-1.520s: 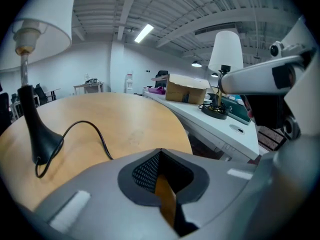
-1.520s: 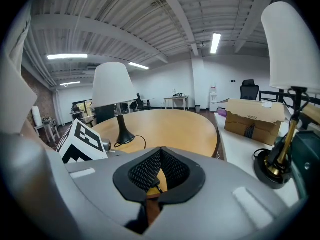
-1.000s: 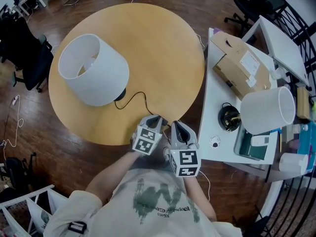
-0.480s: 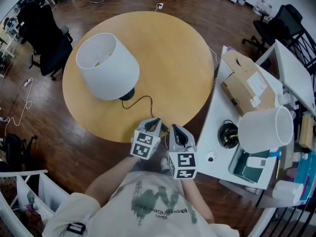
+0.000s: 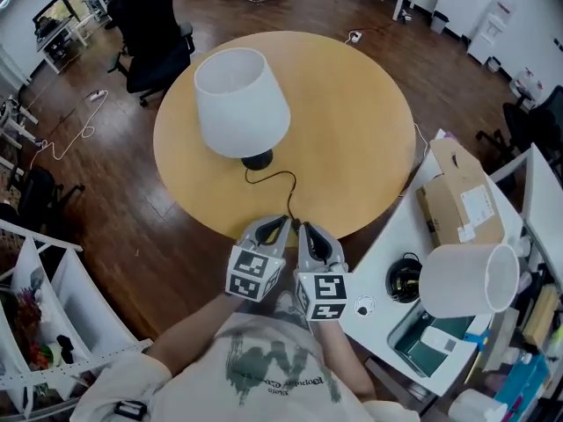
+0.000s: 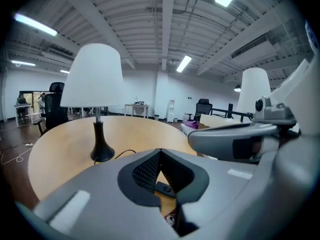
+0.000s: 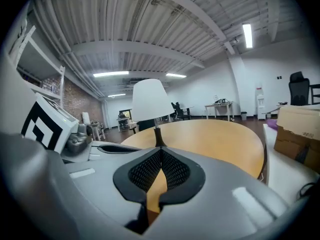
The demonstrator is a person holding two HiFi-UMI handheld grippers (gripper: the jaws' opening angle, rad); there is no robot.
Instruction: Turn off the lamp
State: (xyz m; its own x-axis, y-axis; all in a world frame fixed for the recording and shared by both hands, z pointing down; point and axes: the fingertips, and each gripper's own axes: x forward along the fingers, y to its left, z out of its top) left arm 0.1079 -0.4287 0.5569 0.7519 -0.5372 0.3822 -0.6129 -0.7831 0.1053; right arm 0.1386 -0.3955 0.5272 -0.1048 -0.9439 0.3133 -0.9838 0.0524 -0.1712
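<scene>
A table lamp with a white shade [image 5: 242, 102] and a black base [image 5: 258, 159] stands on the round wooden table [image 5: 352, 121]. Its black cord [image 5: 283, 183] runs to the near table edge. My left gripper [image 5: 282, 221] and right gripper [image 5: 303, 228] sit side by side there, both shut with nothing held. In the left gripper view the left gripper [image 6: 160, 153] points at the lamp [image 6: 95, 76], and a small black cord switch [image 6: 165, 188] shows below the jaw tips. The right gripper [image 7: 161, 152] faces the lamp [image 7: 150, 100] too.
A white side table [image 5: 400, 236] to the right carries a cardboard box [image 5: 464, 205], a second white-shaded lamp [image 5: 466, 278] and a green tray [image 5: 420, 345]. A black office chair [image 5: 154, 25] stands behind the table. White shelving [image 5: 44, 323] is at the left.
The head view has swung round: table and lamp now sit further right and up in frame. Both grippers stay shut, close together at the table's near edge.
</scene>
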